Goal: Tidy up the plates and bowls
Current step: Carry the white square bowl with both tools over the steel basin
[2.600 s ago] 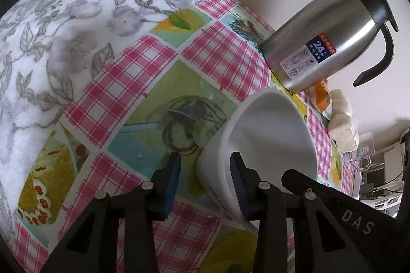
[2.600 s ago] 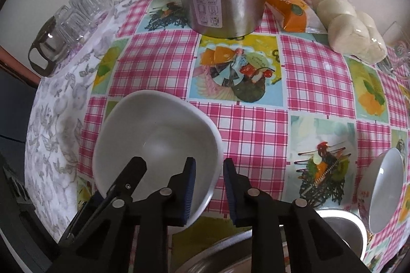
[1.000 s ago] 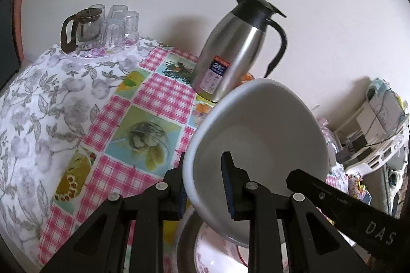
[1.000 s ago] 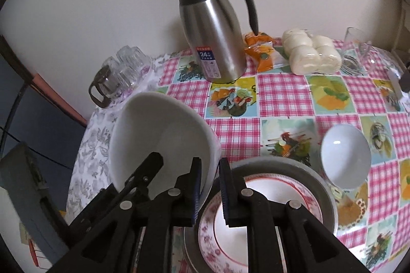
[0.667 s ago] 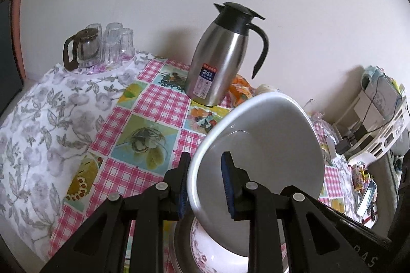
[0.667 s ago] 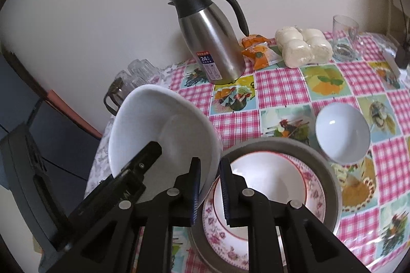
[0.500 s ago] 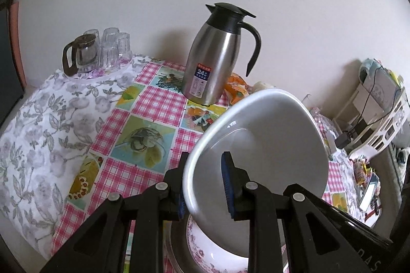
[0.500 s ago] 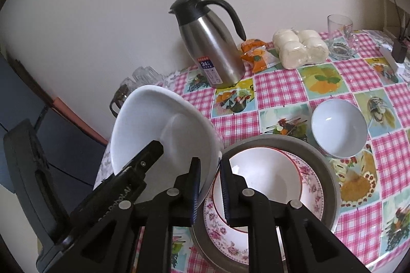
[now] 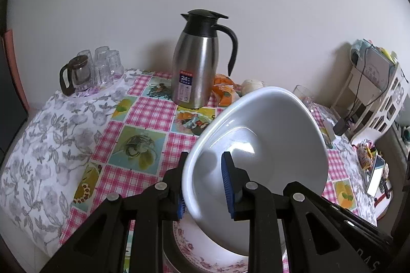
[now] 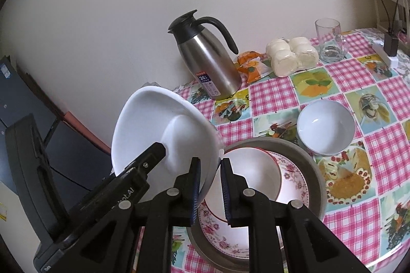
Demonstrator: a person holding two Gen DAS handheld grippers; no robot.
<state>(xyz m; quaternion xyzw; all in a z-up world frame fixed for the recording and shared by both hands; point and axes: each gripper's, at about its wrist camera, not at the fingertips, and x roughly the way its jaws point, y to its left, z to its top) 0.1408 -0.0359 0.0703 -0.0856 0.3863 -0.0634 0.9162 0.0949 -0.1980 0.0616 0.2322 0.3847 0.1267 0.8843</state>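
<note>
Above the near edge of the bench (image 9: pixel 138 106), in the left wrist view, the left tool (image 9: pixel 205 186) pinches the rim of a large white bowl (image 9: pixel 266 134), one blue pad inside the bowl and the other outside its wall. That bowl is tilted, its hollow facing the camera, held up over a floral plate (image 9: pixel 194 250) whose pink pattern shows just beneath it. Toward the far edge stand a steel thermos jug (image 9: pixel 196 68) and, at the far left corner on a flowered cloth (image 9: pixel 51 124), a small glass teapot (image 9: pixel 77 74) with upturned glasses (image 9: pixel 107 63) beside it

From the right wrist view, the right tool (image 10: pixel 208 186) also grips the large white bowl (image 10: pixel 153 129), its pads closed on the rim's near right side, while the black left tool (image 10: pixel 143 165) holds the rim from the left. Below sits a grey dish (image 10: pixel 312 170) at the near edge, carrying the floral plate (image 10: pixel 292 178) and a red-rimmed white bowl (image 10: pixel 253 170) nested in it. A small white bowl (image 10: pixel 325 127) rests just beyond the grey dish. Along the far edge are the thermos jug (image 10: pixel 212 68), an orange packet (image 10: pixel 251 66), wrapped buns (image 10: pixel 292 55) and a glass mug (image 10: pixel 330 42)
</note>
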